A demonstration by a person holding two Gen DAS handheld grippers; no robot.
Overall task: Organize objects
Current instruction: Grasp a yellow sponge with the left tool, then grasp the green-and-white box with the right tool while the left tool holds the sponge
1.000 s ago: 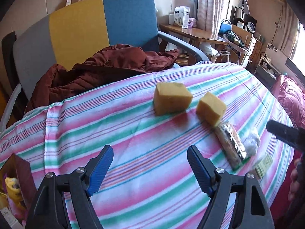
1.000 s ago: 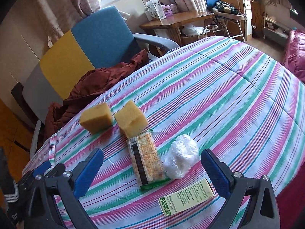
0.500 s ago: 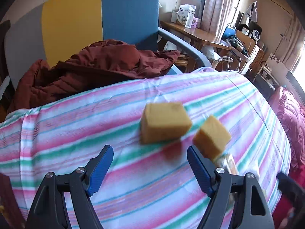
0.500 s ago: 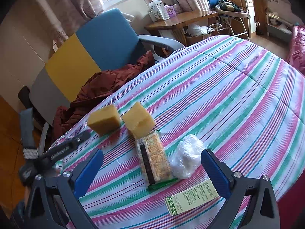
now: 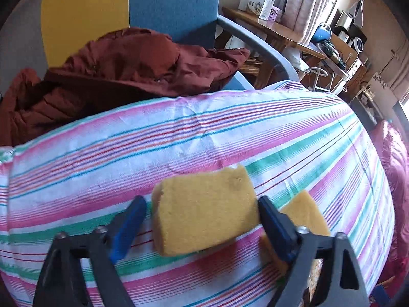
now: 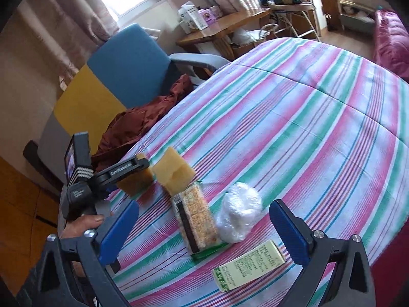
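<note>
Two yellow sponge blocks lie on the striped tablecloth [image 6: 306,117]. The left sponge [image 5: 204,209] [image 6: 133,181] sits between the jaws of my left gripper [image 5: 202,202] [image 6: 138,165]. Those jaws are closing, and a small gap still shows at the left pad. The second sponge [image 5: 306,215] [image 6: 172,172] lies just to the right, outside the right finger. My right gripper [image 6: 204,206] stands open above a cracker pack [image 6: 196,220], a crumpled white plastic bag [image 6: 239,211] and a green-and-cream box [image 6: 249,264], touching none of them.
A blue, yellow and grey armchair [image 5: 166,7] with a dark red jacket [image 5: 127,69] stands against the table's far edge. A wooden side table with boxes [image 6: 217,23] is behind it. A hand [image 6: 81,226] holds the left gripper at the table's left edge.
My left gripper moved forward and down until the left sponge came between its jaws, which have narrowed. In the right wrist view the left gripper has reached the sponge; the right gripper only rolled slightly.
</note>
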